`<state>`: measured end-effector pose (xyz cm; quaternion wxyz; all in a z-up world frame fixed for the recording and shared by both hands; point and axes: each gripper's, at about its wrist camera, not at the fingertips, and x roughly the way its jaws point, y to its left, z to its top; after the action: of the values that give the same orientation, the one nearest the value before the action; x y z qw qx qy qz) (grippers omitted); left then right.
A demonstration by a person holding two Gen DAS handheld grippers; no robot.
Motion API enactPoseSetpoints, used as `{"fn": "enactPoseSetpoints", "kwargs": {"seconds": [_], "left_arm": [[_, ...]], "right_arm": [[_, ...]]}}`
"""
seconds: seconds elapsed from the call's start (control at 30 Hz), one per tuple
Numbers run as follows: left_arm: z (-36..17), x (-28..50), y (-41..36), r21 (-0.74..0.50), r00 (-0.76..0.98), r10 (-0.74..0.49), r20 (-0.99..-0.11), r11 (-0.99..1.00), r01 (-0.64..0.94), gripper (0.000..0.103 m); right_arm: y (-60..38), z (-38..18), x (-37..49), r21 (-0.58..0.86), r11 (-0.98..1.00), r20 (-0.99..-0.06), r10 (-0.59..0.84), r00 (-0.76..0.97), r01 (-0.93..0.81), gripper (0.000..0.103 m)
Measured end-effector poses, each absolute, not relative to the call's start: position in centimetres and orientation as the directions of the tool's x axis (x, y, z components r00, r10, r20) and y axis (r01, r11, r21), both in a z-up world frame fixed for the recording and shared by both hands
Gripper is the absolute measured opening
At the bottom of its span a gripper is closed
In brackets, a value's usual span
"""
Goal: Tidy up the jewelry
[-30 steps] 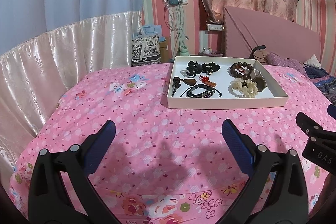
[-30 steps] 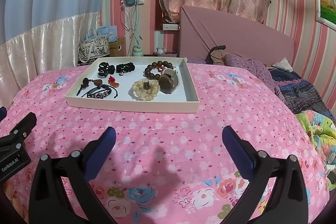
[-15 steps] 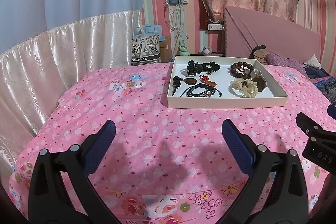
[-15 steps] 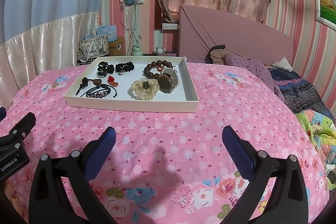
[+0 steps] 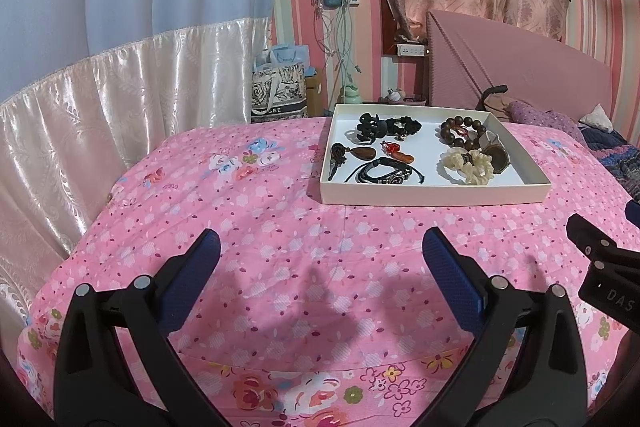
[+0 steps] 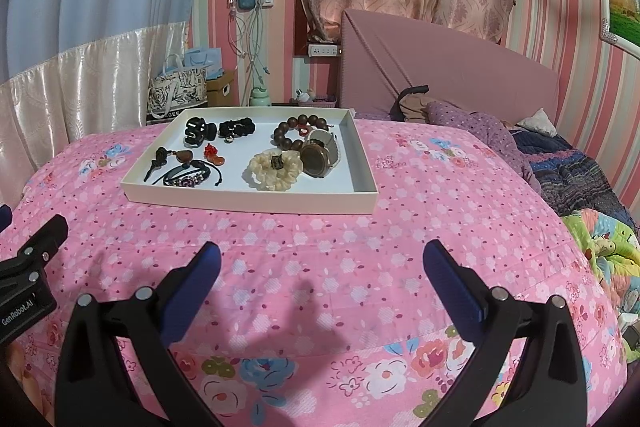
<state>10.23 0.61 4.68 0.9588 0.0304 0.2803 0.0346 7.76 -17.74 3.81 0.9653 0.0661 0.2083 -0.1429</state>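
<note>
A white tray (image 5: 432, 193) (image 6: 248, 201) sits on the pink floral bed. In it lie a black hair claw (image 5: 368, 129) (image 6: 197, 131), a black scrunchie (image 6: 236, 127), a dark bead bracelet (image 5: 460, 133) (image 6: 294, 133), a cream bracelet (image 5: 466, 167) (image 6: 274, 167), a round watch (image 6: 316, 155), a black cord bracelet (image 5: 382, 173) (image 6: 188, 177), a brown pendant (image 5: 354, 151) and a red charm (image 6: 214, 155). My left gripper (image 5: 320, 279) and right gripper (image 6: 320, 279) are open and empty, above the bedspread well short of the tray.
The pink bedspread (image 6: 440, 211) fills the foreground. A satin curtain (image 5: 100, 107) hangs at left. A patterned bag (image 5: 278, 95) and cables stand behind the bed. A headboard (image 6: 440, 67) and bedding (image 6: 580, 179) are at right.
Both views have shifted slightly, so the tray sits a little higher in the frames. Both grippers stay open and nothing in the tray has moved.
</note>
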Motion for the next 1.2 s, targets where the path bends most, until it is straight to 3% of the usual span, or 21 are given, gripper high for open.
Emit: {"fn": "enactPoseSetpoints", "kwargs": {"seconds": [1.2], "left_arm": [[4.62,10.09,0.61,0.079,0.838,0.092,-0.537,0.995,-0.059,0.100]], "right_arm": [[-17.77,3.71,7.81,0.069,0.950,-0.424,-0.249,0.871,0.306,0.101]]}}
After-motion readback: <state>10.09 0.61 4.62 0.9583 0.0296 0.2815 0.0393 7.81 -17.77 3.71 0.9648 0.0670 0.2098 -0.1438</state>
